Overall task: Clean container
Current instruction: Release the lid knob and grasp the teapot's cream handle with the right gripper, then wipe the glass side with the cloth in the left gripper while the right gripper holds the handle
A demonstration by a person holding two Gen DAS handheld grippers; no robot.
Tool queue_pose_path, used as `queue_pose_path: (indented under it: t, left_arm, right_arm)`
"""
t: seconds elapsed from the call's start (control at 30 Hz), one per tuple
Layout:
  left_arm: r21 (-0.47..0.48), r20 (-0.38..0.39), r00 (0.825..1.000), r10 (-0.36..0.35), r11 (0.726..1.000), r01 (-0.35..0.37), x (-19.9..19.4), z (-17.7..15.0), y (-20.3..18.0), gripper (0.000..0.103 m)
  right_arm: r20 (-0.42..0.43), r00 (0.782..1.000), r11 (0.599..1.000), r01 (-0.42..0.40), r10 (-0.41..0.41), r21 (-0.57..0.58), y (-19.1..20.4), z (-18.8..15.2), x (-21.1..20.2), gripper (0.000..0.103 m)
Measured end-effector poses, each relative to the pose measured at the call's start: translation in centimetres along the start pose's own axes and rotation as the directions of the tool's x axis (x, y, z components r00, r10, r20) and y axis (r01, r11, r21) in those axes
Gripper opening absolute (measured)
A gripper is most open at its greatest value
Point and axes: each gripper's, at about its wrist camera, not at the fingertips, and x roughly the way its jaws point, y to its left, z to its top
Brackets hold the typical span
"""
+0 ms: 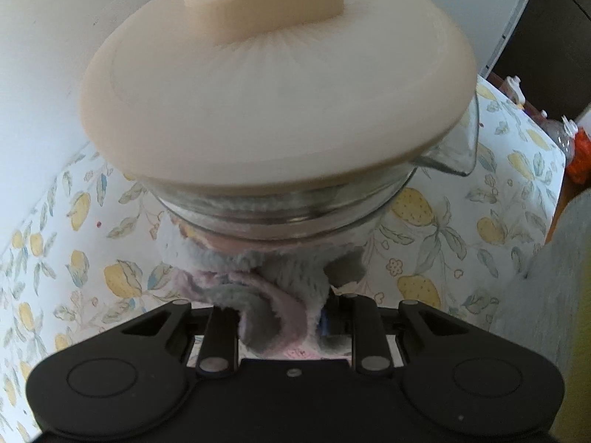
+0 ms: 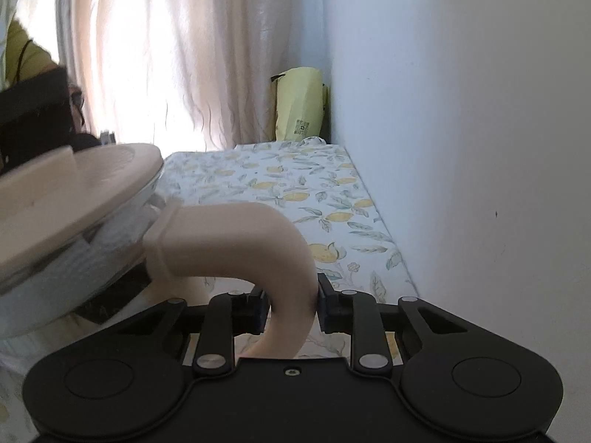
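Observation:
A glass container (image 1: pixel 450 147) with a pouring spout carries a cream lid (image 1: pixel 273 92) with a bar handle. It fills the left wrist view, tilted and held above the lemon-print tablecloth (image 1: pixel 74 258). My left gripper (image 1: pixel 284 317) is shut on a grey and pink cloth (image 1: pixel 266 288) that presses against the glass wall just under the rim. In the right wrist view my right gripper (image 2: pixel 290 312) is shut on the container's curved cream handle (image 2: pixel 236 240). The lid (image 2: pixel 74 199) and glass body (image 2: pixel 74 269) sit at the left.
The table (image 2: pixel 295 192) runs along a white wall (image 2: pixel 461 129) on the right. A yellow bag (image 2: pixel 297 107) stands at the far corner by a curtain (image 2: pixel 166 55). Bottles (image 1: pixel 565 133) stand beyond the table's right edge. Grey fabric (image 1: pixel 546 277) lies at the right.

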Motion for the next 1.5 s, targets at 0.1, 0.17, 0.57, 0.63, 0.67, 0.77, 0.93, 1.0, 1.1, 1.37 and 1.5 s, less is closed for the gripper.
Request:
queue_pose_path:
  t: [0.1, 0.17, 0.57, 0.63, 0.67, 0.77, 0.93, 1.0, 1.1, 1.37, 1.5]
  left_arm:
    - [0.037, 0.028, 0.999, 0.02, 0.999, -0.021, -1.4, 0.2, -0.1, 0.023]
    - [0.099, 0.044, 0.999, 0.023, 0.995, -0.027, -2.7, 0.6, -0.3, 0.023]
    - [0.283, 0.053, 0.998, 0.043, 0.957, -0.056, -3.7, 1.6, -1.1, 0.022]
    - [0.295, 0.061, 0.998, 0.034, 0.954, -0.05, -3.1, 1.5, -1.2, 0.022]
    - [0.298, 0.065, 0.998, 0.026, 0.954, -0.044, -2.8, 1.4, -1.4, 0.022]
    - [0.311, 0.078, 0.997, 0.007, 0.95, -0.03, -2.0, 1.2, -1.7, 0.022]
    - [0.34, 0.083, 0.996, -0.02, 0.941, -0.009, -0.5, 0.8, -2.2, 0.022]
    - [0.349, 0.083, 0.996, -0.029, 0.937, -0.002, 0.2, 0.7, -2.3, 0.022]
    - [0.361, 0.082, 0.996, -0.038, 0.933, 0.006, 1.2, 0.4, -2.6, 0.022]
    - [0.374, 0.085, 0.995, -0.046, 0.927, 0.011, 0.6, 0.0, -1.9, 0.022]
    - [0.367, 0.127, 0.99, -0.058, 0.93, 0.007, -1.2, -0.5, -1.4, 0.023]
  right_arm:
    - [-0.007, 1.0, 0.999, 0.026, -0.026, 0.028, 0.3, -0.2, -0.6, 0.029]
    - [-0.013, 0.999, 0.998, 0.043, -0.042, 0.047, 0.6, -0.7, -1.6, 0.029]
    - [-0.052, 0.981, 0.968, 0.191, -0.185, 0.165, 3.4, -2.5, -5.1, 0.03]
    - [-0.065, 0.975, 0.958, 0.222, -0.213, 0.181, 4.0, -2.7, -5.6, 0.03]
    - [-0.072, 0.971, 0.953, 0.236, -0.227, 0.189, 4.3, -2.8, -5.9, 0.03]
    - [-0.091, 0.958, 0.932, 0.287, -0.273, 0.222, 5.4, -3.6, -7.3, 0.03]
    - [-0.108, 0.936, 0.893, 0.352, -0.335, 0.282, 7.3, -5.0, -9.3, 0.031]
    - [-0.113, 0.926, 0.875, 0.376, -0.359, 0.304, 8.0, -5.5, -9.9, 0.031]
    - [-0.118, 0.911, 0.847, 0.411, -0.396, 0.338, 9.0, -5.9, -10.1, 0.031]
    - [-0.139, 0.877, 0.781, 0.474, -0.46, 0.405, 10.7, -6.6, -11.2, 0.031]
    - [-0.15, 0.864, 0.736, 0.491, -0.481, 0.466, 10.8, -6.7, -11.2, 0.032]
